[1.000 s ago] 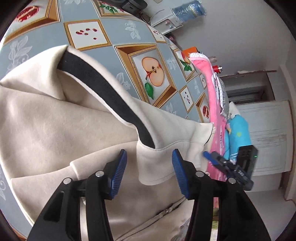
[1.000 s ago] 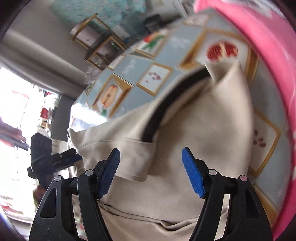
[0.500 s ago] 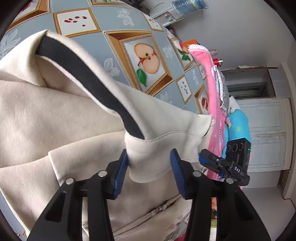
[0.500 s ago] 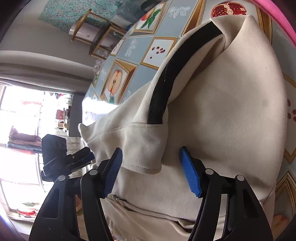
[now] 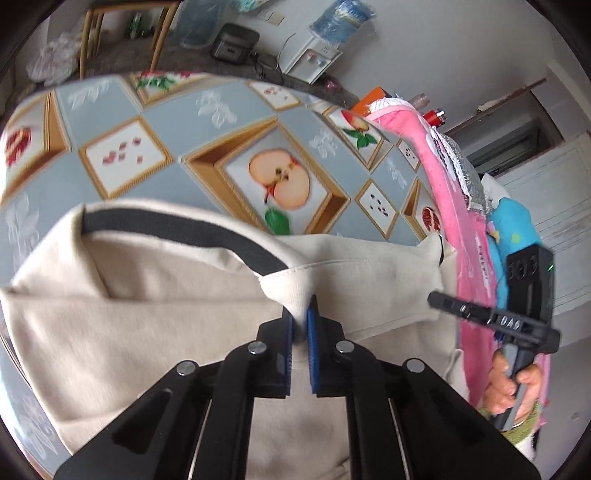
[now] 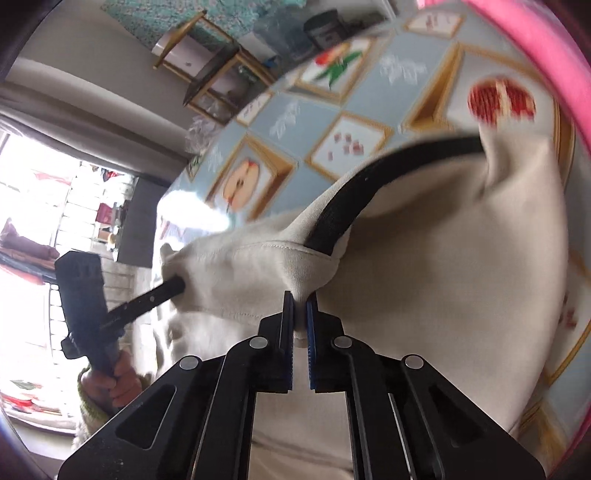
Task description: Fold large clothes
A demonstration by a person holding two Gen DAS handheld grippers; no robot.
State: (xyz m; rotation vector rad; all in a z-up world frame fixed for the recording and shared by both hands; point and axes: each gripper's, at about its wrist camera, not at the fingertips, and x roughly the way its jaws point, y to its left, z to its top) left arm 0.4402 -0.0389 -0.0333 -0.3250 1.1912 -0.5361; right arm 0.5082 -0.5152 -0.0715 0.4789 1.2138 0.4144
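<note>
A large cream garment (image 5: 155,306) with a black band (image 5: 184,232) lies on a table with a fruit-pattern cloth (image 5: 192,122). My left gripper (image 5: 300,319) is shut on a hem corner of the cream garment and lifts it a little. My right gripper (image 6: 300,306) is shut on the opposite hem corner of the garment (image 6: 443,280), beside the black band (image 6: 354,195). Each gripper shows in the other's view: the right one (image 5: 436,297) at the garment's right edge, the left one (image 6: 177,284) at its left edge.
A pink cloth (image 5: 443,184) and a blue item (image 5: 513,229) lie along the table's right side. A wooden stand (image 6: 221,74) and a water bottle (image 5: 340,16) stand beyond the table. A bright window (image 6: 55,221) is at the left of the right wrist view.
Both grippers closed from open onto the garment's hem corners. The hem has risen and the views have tilted up, showing more of the table and room.
</note>
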